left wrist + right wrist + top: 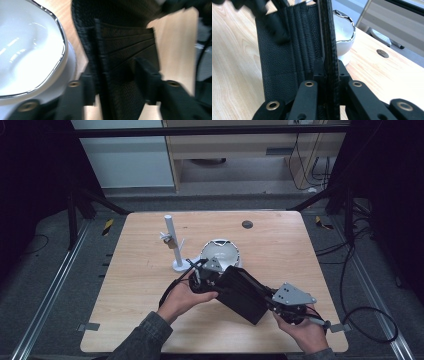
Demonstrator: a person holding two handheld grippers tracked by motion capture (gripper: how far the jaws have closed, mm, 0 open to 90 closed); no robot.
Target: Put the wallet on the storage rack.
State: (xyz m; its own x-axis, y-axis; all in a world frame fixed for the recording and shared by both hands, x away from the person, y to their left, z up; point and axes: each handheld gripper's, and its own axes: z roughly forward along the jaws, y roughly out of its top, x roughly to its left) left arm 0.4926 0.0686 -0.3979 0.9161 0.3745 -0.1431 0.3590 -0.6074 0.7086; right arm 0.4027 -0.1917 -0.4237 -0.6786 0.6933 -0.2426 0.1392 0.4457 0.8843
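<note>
A black leather wallet [245,295] is held open above the table's near middle, its card slots showing [125,50] [279,65]. My right gripper [266,303] [329,67] is shut on one leaf, which stands edge-on between its pads. My left gripper [220,276] [116,82] reaches in from the left. Its jaws stand apart around the wallet's fold and slotted leaf; one pad sits by the fold's edge, the other lies over the slots, and the view is blurred. One of its fingers [274,27] rests against the inner face.
A white bowl [220,251] [27,50] [343,32] with a dark rim sits just beyond the wallet. A white post stand [172,242] with a small item hung on it rises to the left. A round cable port [247,224] marks the far table.
</note>
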